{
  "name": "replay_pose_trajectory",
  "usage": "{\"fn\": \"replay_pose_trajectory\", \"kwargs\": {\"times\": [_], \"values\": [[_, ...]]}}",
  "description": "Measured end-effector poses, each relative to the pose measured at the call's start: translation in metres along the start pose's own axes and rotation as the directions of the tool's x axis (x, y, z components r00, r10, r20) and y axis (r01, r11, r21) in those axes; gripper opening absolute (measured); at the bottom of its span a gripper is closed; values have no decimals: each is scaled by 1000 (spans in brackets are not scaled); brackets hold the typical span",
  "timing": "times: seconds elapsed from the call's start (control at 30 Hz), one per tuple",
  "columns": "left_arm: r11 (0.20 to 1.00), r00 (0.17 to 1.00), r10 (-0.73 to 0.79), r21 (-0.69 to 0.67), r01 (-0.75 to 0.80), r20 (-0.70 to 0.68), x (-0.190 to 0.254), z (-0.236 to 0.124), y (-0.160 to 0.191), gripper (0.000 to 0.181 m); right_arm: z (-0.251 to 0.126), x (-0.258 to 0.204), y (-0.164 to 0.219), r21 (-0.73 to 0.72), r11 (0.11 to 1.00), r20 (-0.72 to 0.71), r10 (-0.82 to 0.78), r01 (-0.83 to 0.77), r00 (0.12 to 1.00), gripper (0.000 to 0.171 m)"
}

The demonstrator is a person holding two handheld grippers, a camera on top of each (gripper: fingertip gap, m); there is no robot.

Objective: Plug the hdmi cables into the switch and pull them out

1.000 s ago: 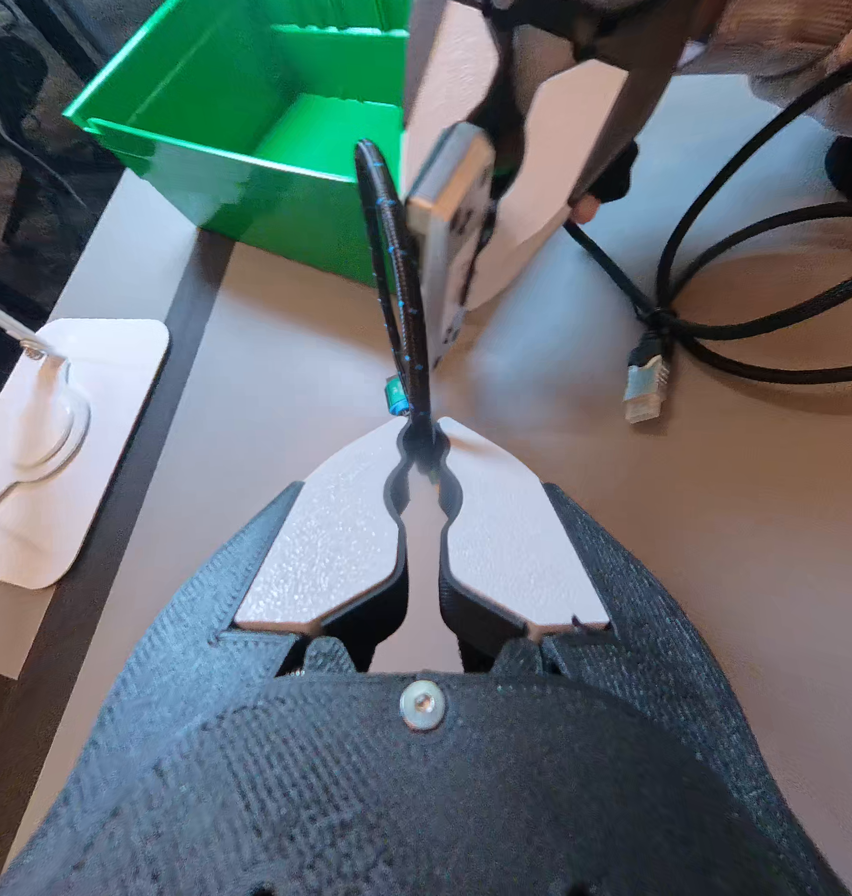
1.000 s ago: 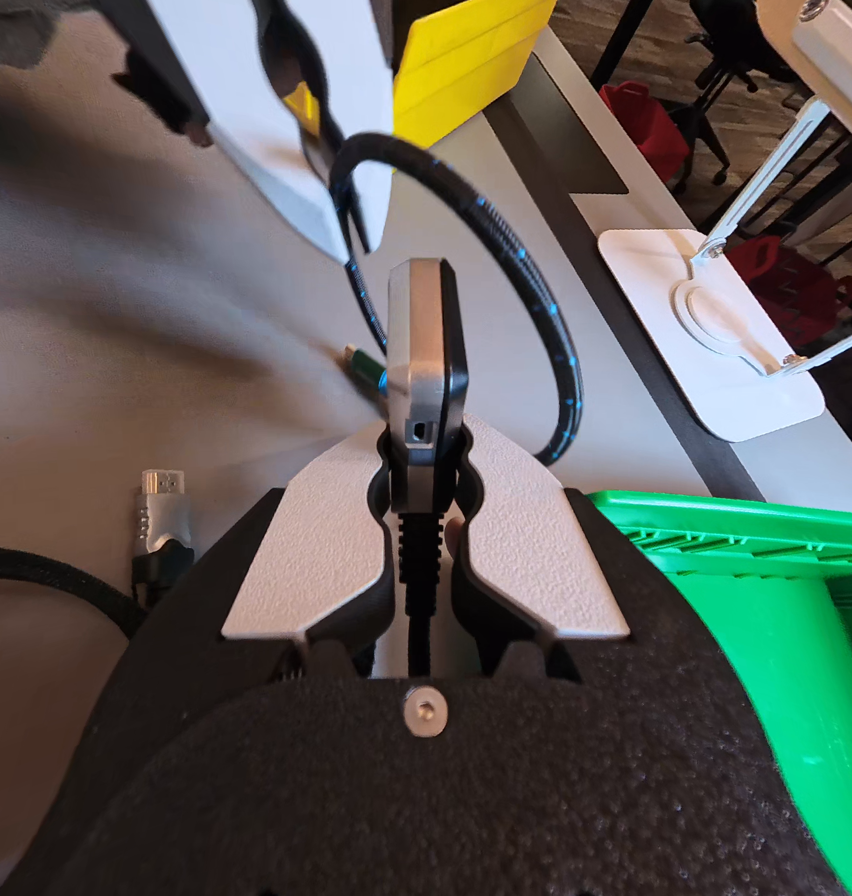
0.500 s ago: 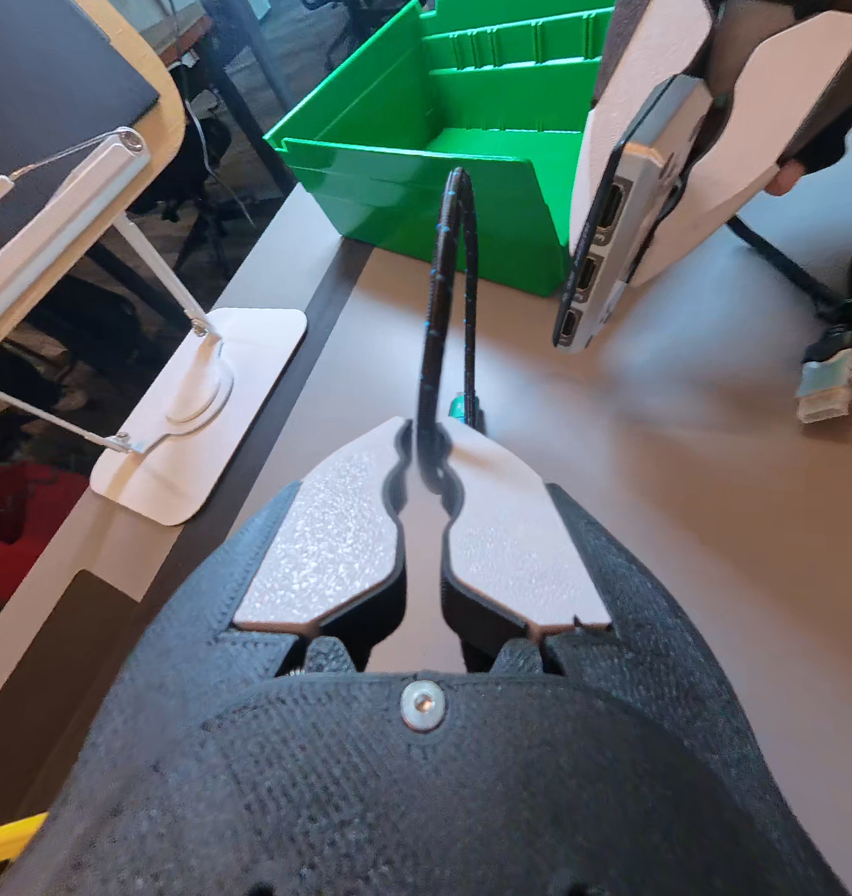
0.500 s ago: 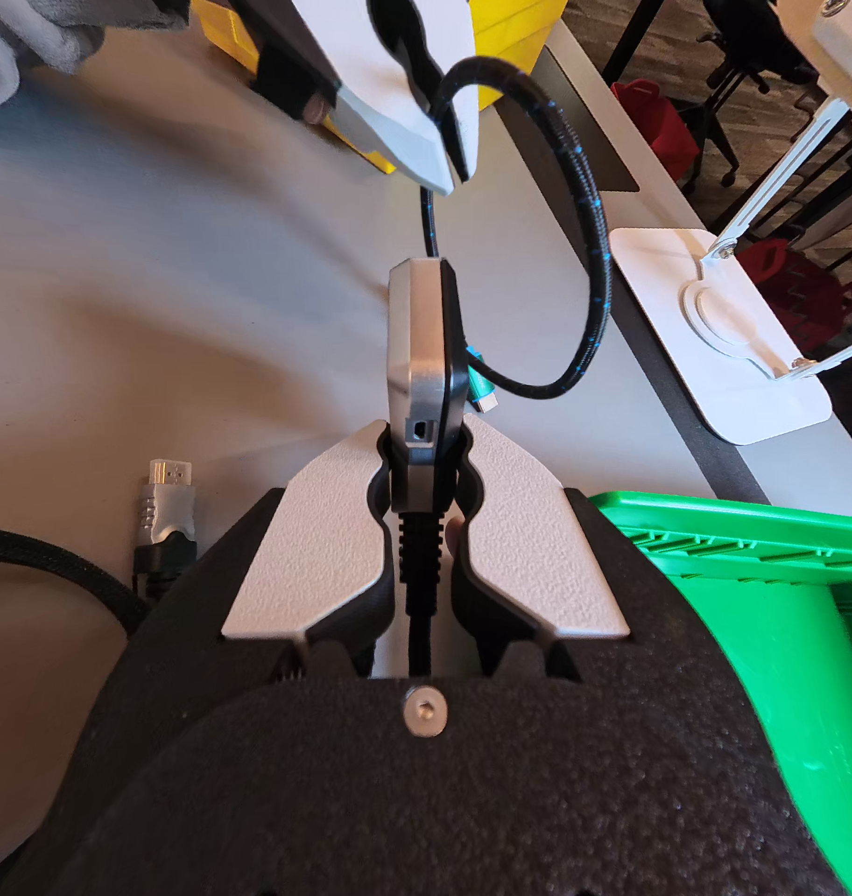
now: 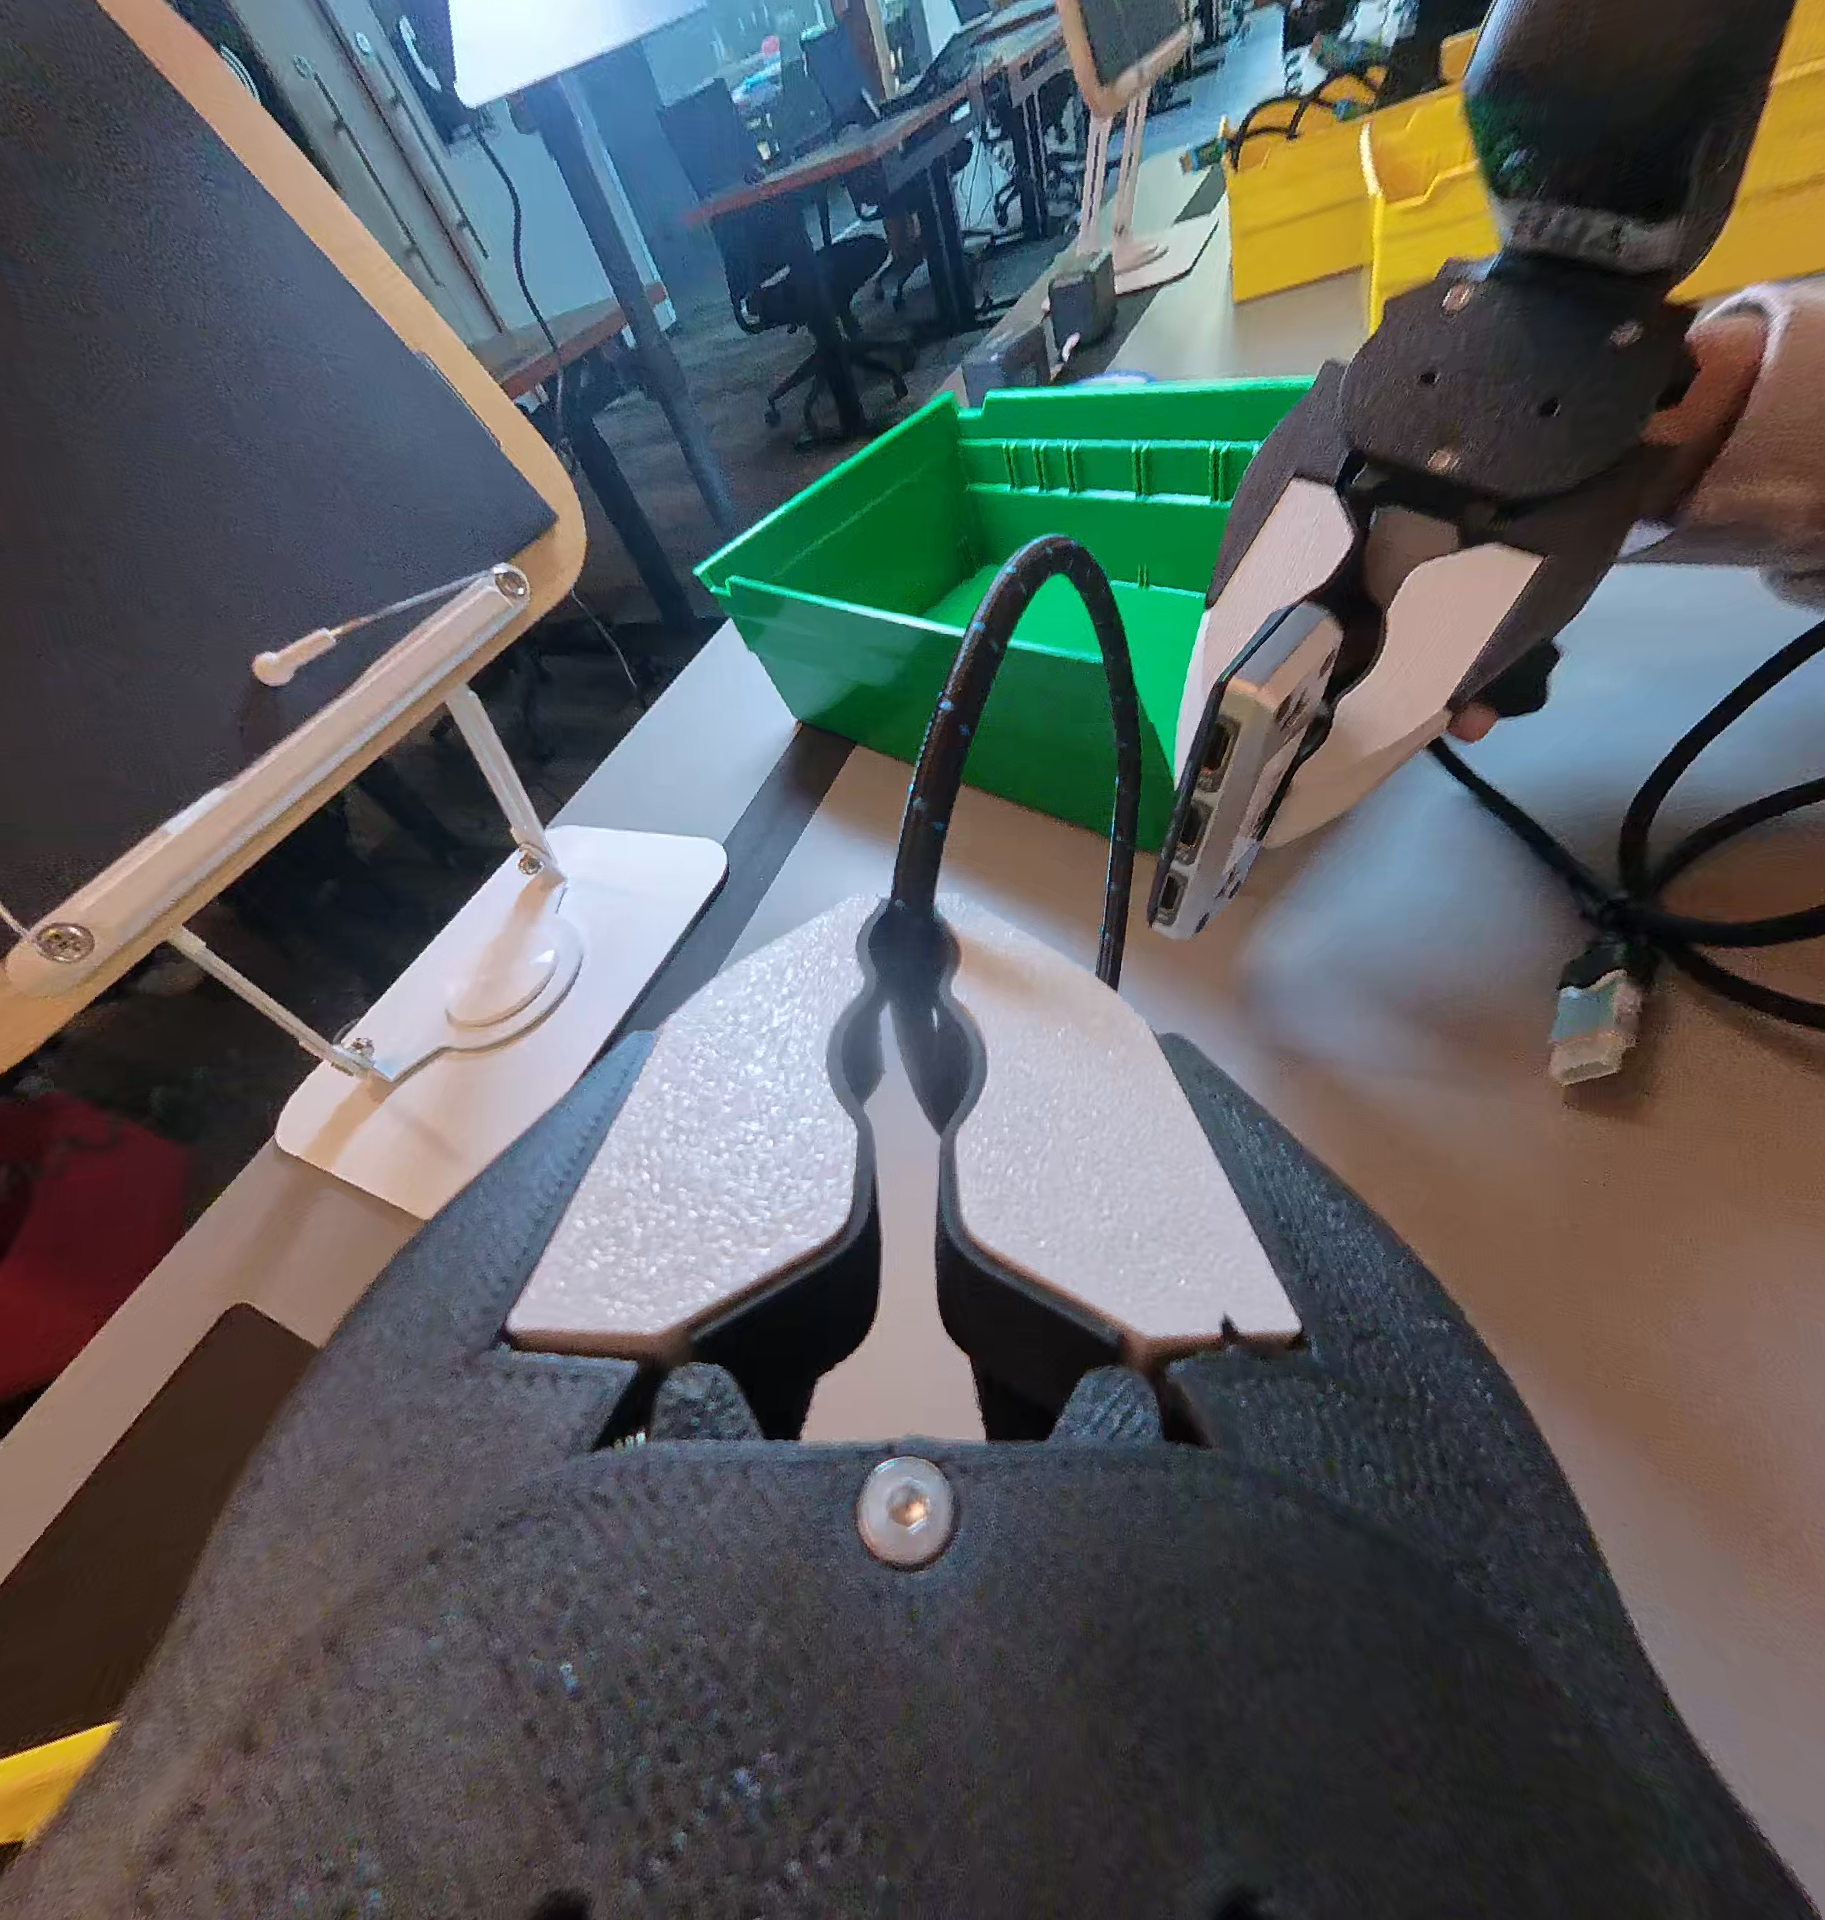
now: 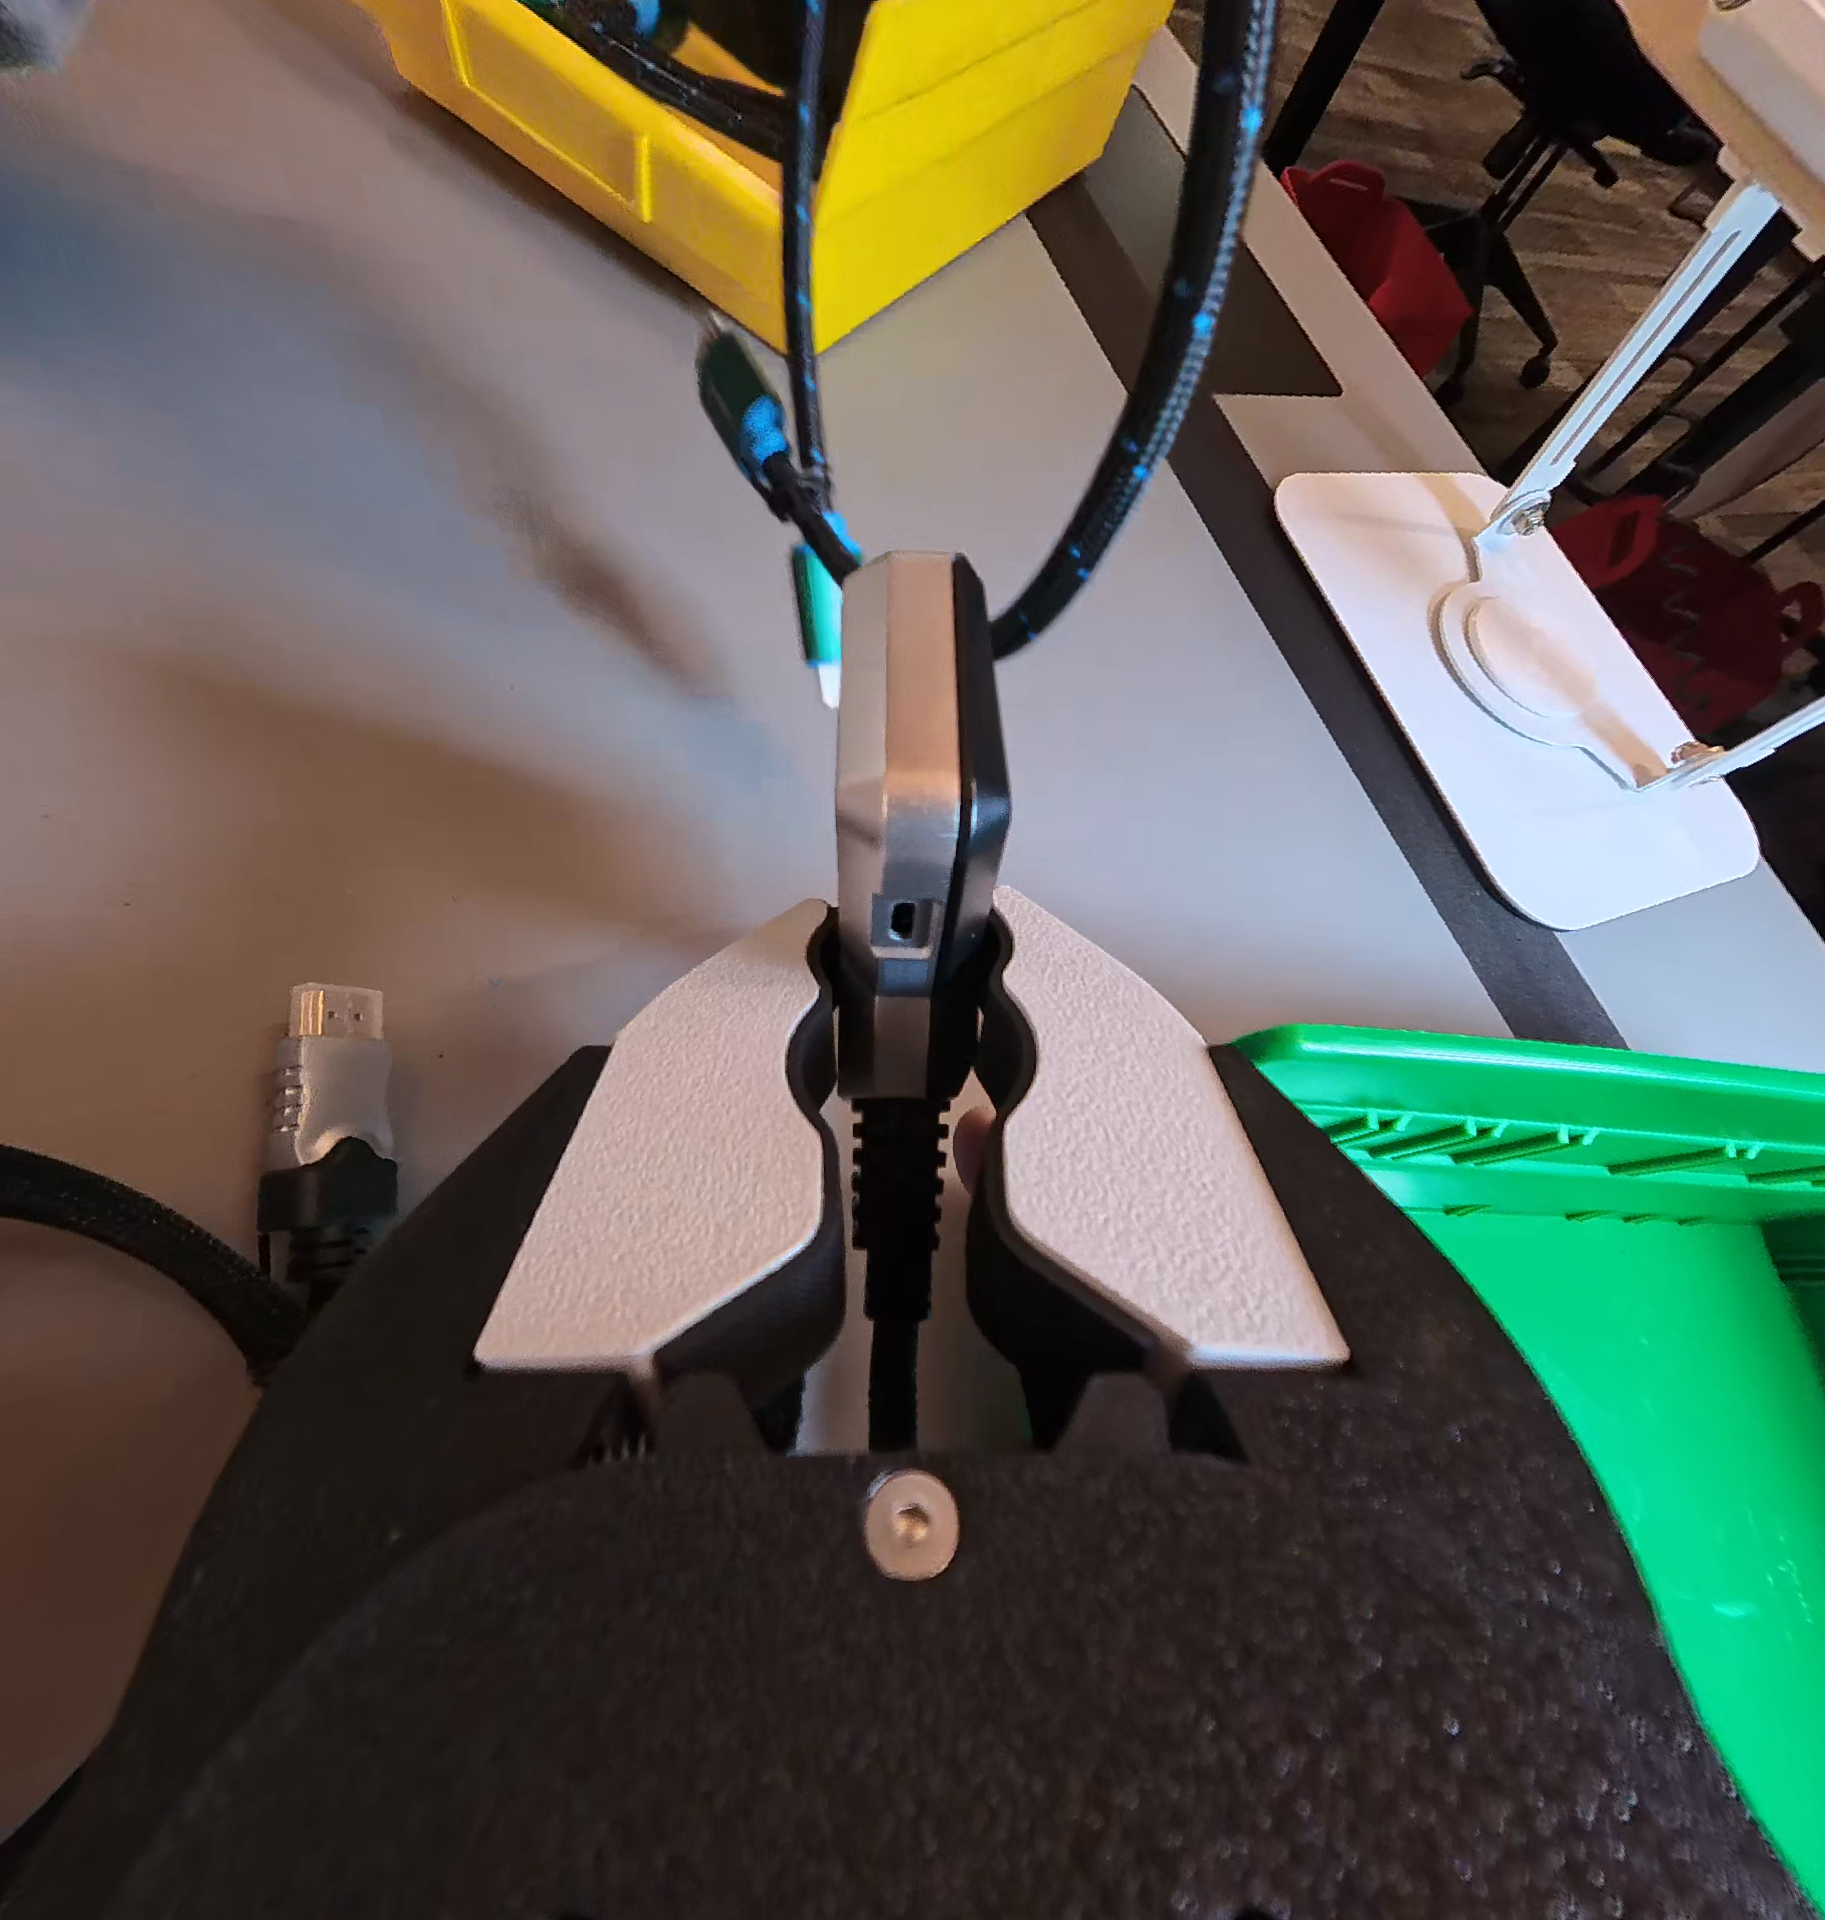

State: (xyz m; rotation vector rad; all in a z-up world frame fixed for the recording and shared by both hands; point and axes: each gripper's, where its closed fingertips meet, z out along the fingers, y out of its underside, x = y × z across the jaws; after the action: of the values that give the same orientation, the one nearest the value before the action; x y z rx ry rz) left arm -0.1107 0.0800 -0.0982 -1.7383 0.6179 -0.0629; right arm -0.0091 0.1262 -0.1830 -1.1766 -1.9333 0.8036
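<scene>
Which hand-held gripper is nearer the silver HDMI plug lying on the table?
Right. The right hand-held gripper sits just beside the silver HDMI plug; the left hand-held gripper is farther off.

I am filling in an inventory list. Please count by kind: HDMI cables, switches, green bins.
HDMI cables: 2 (blue-flecked cable, silver-plug cable)
switch: 1
green bin: 1
Total: 4

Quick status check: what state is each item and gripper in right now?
left gripper: shut on the blue-flecked cable
blue-flecked cable: looped, green plug hanging free, unplugged
right gripper: shut on the switch
switch: held off the table, visible ports empty
silver-plug cable: lying on the table, unplugged
green bin: looks empty
</scene>
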Motion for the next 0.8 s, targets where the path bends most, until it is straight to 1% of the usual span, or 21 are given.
{"fn": "replay_pose_trajectory", "kwargs": {"times": [0.23,0.37,0.43,0.57,0.7,0.8], "values": [[983,982,-130,115,146,-138,15,-13,-33,5,1,4,2,-5,1000,-20,21,-21,1000,23],[975,967,-178,97,198,-182,22,-8,-31,4,1,6,2,-5,1000,-26,24,-24,999,23],[970,956,-219,62,235,-197,25,0,-23,4,0,7,2,-4,1000,-31,28,-28,999,23],[969,953,-245,-80,234,-178,28,15,10,4,0,12,5,-15,999,-55,38,-39,998,23],[944,950,-298,-173,280,-90,12,18,39,4,-1,17,7,-22,998,-76,52,-54,996,23],[925,958,-285,-264,274,-5,0,15,61,4,-1,18,7,-19,998,-80,60,-62,995,23]]}}
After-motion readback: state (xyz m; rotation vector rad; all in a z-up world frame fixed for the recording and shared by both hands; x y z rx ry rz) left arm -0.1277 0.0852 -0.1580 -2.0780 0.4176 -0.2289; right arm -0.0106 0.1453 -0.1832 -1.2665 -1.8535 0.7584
